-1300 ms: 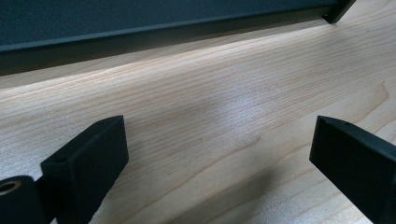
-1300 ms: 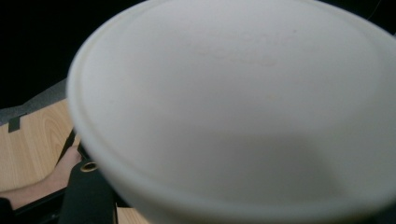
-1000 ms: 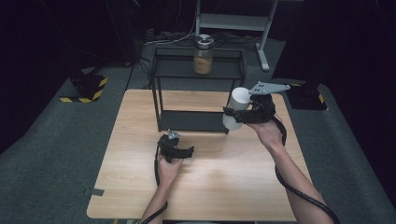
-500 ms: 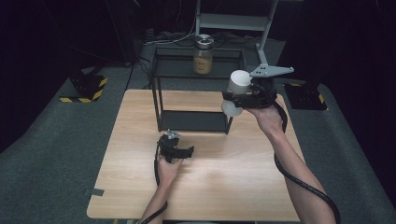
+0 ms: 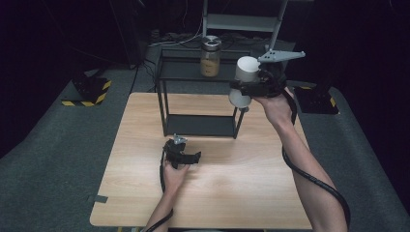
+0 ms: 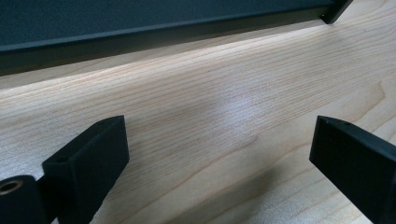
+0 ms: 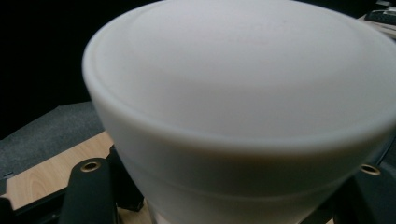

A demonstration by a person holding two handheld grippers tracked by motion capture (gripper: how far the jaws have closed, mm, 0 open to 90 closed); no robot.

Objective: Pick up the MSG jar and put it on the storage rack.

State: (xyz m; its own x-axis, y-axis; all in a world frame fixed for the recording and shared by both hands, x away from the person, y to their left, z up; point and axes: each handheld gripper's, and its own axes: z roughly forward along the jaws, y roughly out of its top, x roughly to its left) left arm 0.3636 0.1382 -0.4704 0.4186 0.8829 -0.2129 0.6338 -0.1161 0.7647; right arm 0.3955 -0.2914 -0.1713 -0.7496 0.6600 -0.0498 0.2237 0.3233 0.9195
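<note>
My right gripper (image 5: 249,87) is shut on a white jar (image 5: 243,81) and holds it in the air beside the right end of a black two-level wire shelf (image 5: 168,115). Close up in the right gripper view, the white jar (image 7: 243,112) sits between the two black jaws. A glass jar with yellowish contents (image 5: 211,57) stands on the shelf's top level. Resting on the wooden table (image 5: 241,193) just in front of the shelf is my left gripper (image 5: 193,157), open, with bare wood between its jaws (image 6: 219,154).
The shelf's lower level (image 5: 200,125) holds nothing. A metal stand (image 5: 241,21) rises behind the table. Yellow-and-black marked blocks (image 5: 89,92) lie on the grey floor at left, and another dark block (image 5: 316,101) sits at right.
My right gripper has lifted the white jar higher and farther back, from near the shelf's lower right corner up to its top level. The left gripper has stayed put.
</note>
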